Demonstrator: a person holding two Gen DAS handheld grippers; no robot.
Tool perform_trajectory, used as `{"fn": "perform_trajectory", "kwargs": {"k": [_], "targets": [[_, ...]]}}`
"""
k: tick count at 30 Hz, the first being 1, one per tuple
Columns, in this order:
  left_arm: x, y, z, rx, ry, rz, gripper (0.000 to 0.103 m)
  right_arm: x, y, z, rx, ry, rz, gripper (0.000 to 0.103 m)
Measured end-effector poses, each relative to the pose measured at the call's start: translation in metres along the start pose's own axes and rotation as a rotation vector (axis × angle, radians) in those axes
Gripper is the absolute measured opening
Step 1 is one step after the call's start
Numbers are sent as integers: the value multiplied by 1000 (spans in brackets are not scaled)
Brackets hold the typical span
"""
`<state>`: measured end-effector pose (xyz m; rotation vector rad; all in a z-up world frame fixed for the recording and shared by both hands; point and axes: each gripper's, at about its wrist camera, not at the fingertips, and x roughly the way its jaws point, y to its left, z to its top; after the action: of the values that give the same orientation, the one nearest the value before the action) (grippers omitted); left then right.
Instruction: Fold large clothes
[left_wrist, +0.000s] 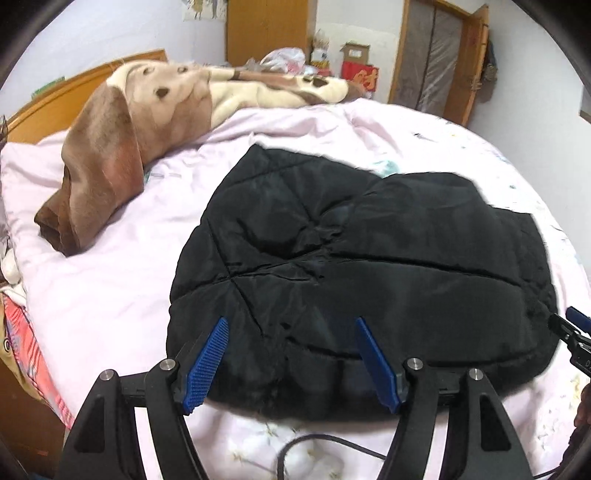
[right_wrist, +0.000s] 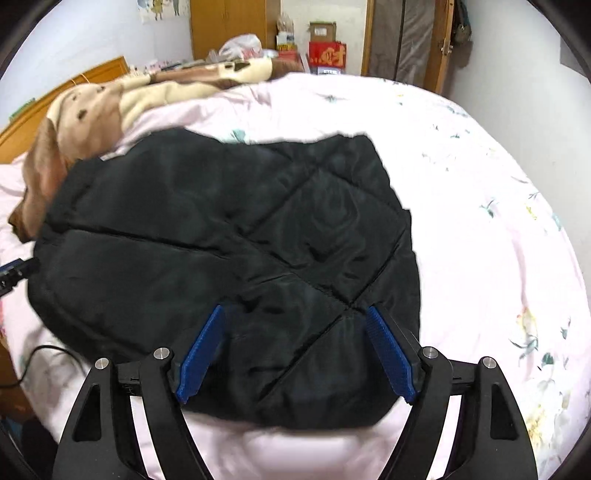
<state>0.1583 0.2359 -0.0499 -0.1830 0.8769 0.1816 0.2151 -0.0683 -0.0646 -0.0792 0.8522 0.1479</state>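
— What's the garment?

— A black quilted jacket (left_wrist: 369, 266), padded, stitched in diagonal and crosswise seams — dull sheen on the fabric.

— Its state?

— Folded into a thick, roughly rounded bundle lying flat on the pink bedspread (left_wrist: 122, 295), its near hem at six o'clock. In the right wrist view it (right_wrist: 229, 236) fills the middle, far edge toward twelve.
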Motion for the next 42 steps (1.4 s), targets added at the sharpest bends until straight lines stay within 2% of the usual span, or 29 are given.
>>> {"fn": "perform_trajectory", "kwargs": {"k": [9,15,17,19,24,31,35,38,42], "targets": [[-65,-33,-25,65,-61,-13,76,-71,14,-22,40,-55,29,79],[-95,-47,-40,43,-64,-60,77,-100,19,-37,86,-90,36,79],[-105,-54,-45,48,-75,-61,79,-107,20,-37,88,-107,27,79],[-116,-61,-51,61,-84,-59,86,-118,22,-40,85,-124,23,79],[-139,-73,-60,88,-111,-60,87,-139,31,-46,59,-158,7,79],[-153,-79,-70,80,-117,-66,88,-157,38,-56,36,-190,10,79],[-160,-78,-73,65,-132,-29,88,-162,37,-62,40,-193,11,79],[-166,-76,-76,45,-147,-40,88,-164,36,-64,45,-194,14,79],[-165,-77,-78,40,-125,5,88,-166,38,-65,41,-194,17,79]]}}
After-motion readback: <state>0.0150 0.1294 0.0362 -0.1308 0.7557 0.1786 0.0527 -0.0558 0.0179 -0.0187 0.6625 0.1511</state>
